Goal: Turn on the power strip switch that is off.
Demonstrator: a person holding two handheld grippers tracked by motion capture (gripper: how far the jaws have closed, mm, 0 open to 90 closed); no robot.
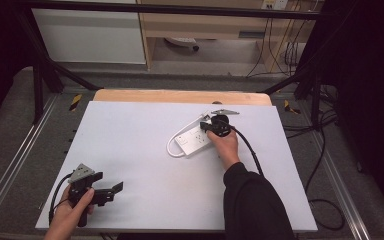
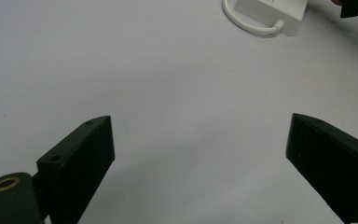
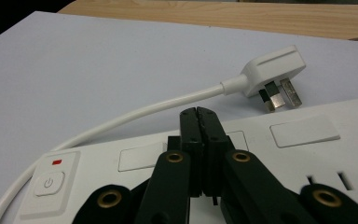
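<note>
Two grippers: right gripper (image 3: 199, 114) jaws fully closed, nothing held, tips over white power strip (image 1: 196, 138) mid-table, near its plug (image 3: 274, 74). Left gripper (image 1: 111, 189) jaws wide, empty, near front-left edge. Probably pressing the strip; keep tips square, push gently w/o sliding.

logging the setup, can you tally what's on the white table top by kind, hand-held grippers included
power strip with its cord and plug: 1
hand-held gripper: 2, the left hand-held gripper with jaws open, the right hand-held gripper with jaws shut over the strip
total: 3
</note>
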